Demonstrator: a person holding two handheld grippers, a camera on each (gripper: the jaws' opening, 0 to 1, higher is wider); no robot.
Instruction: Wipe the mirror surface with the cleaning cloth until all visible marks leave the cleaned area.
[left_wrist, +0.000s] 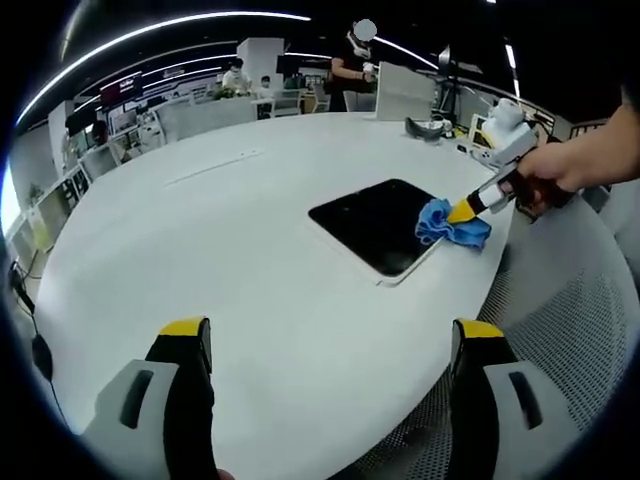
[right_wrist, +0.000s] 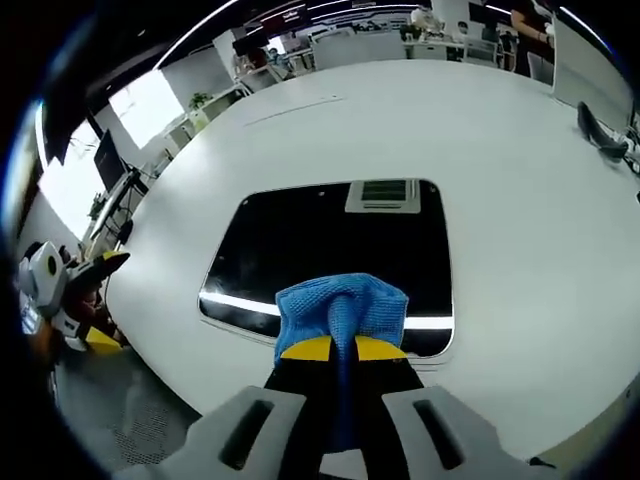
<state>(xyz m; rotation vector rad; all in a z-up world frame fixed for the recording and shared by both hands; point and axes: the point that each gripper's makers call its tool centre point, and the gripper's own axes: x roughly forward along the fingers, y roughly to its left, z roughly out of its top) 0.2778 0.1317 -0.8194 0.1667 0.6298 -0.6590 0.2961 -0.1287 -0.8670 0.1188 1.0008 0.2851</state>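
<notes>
Flat on the white surface (left_wrist: 250, 250) lies the mirror (right_wrist: 330, 250), a dark rounded rectangle with a pale border, set toward the edge nearest the person. In the right gripper view its glass reflects a ceiling vent and a bright strip of light, and no clear smudges can be made out at this size, so how much wiping remains cannot be told.

The cleaning cloth (right_wrist: 342, 308), blue and bunched, sits on the mirror's near edge, pressed against the glass. The right gripper (right_wrist: 343, 348) has its yellow-tipped fingers (right_wrist: 305, 348) closed tight on a fold of the cloth, with the fabric running down between them. That pinch probably keeps the cloth from slipping while it is dragged across the glass, and holding it low at the near rim suggests a stroke that would sweep away from the person over the rest of the pane.

In the left gripper view the same cloth (left_wrist: 450, 222) shows at the mirror's (left_wrist: 375, 222) corner under the right gripper (left_wrist: 468, 210), which a hand (left_wrist: 560, 170) holds by its handle.

The left gripper (left_wrist: 330, 345) hovers well apart from the mirror over bare surface, its fingers (left_wrist: 185, 345) spread wide and holding nothing. Staying back likely keeps it out of the wiping path while its camera takes in the mirror and cloth together.

Farther off, people stand among desks at the room's far side.
</notes>
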